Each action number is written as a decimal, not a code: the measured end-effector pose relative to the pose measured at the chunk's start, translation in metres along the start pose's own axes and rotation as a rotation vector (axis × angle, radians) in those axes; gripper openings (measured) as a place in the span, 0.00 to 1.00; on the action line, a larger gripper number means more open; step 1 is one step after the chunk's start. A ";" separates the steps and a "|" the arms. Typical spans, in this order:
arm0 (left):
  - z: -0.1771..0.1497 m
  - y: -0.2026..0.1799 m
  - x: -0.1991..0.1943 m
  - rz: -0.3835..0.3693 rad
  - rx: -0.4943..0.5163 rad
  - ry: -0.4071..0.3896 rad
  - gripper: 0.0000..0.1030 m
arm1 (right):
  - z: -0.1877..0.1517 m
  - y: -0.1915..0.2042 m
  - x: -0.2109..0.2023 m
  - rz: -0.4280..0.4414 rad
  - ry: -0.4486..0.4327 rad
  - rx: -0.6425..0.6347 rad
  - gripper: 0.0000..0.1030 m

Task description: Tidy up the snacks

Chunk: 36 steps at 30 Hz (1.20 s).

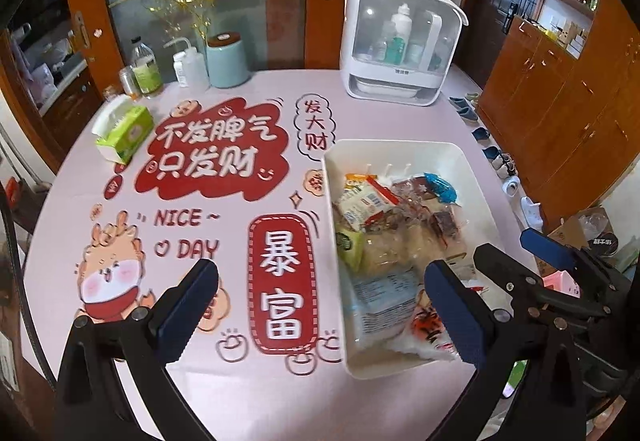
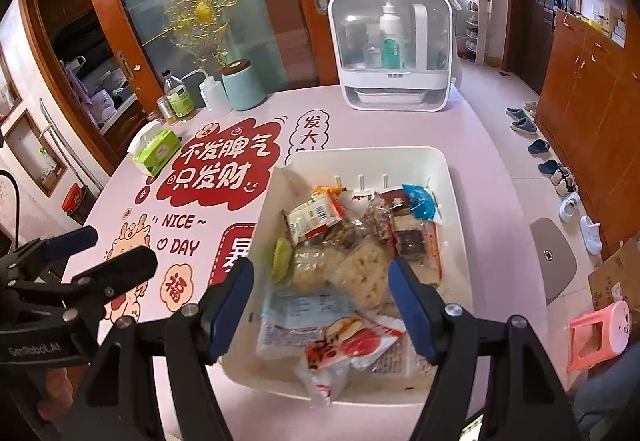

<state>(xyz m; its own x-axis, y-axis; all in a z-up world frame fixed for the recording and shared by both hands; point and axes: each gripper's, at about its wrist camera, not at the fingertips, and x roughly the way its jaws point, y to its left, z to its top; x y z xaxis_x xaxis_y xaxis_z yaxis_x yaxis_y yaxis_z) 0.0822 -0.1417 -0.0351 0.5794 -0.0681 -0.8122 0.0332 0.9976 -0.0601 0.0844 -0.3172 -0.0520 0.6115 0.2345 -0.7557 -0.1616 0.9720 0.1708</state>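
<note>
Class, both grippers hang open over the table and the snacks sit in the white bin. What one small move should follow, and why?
Probably lower the right gripper onto the red and white packet at the white bin's near end. Its fingers stand open and empty over the pile, and that packet lies on top, nearest them. The left gripper is also open and holds nothing.

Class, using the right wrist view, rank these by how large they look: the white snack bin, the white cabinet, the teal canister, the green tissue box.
1. white snack bin
2. white cabinet
3. and 4. teal canister and green tissue box: too alike to rank
</note>
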 end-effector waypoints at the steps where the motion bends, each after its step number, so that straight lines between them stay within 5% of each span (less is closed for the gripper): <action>1: -0.001 0.005 -0.005 0.014 0.005 -0.004 1.00 | -0.001 0.004 -0.001 -0.002 0.001 0.002 0.69; 12: -0.012 0.060 -0.046 0.102 0.029 -0.032 1.00 | -0.007 0.058 -0.033 -0.024 -0.035 0.031 0.71; 23: -0.026 0.100 -0.081 0.118 0.047 -0.063 1.00 | -0.013 0.117 -0.060 -0.047 -0.068 0.047 0.74; 36: -0.045 0.126 -0.087 0.104 -0.018 -0.030 1.00 | -0.031 0.141 -0.072 -0.085 -0.072 0.049 0.74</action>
<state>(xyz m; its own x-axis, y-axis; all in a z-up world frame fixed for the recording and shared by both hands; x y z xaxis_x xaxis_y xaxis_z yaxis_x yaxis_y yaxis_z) -0.0008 -0.0102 0.0022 0.6031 0.0359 -0.7968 -0.0424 0.9990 0.0129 -0.0066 -0.1973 0.0072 0.6755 0.1503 -0.7218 -0.0701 0.9877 0.1400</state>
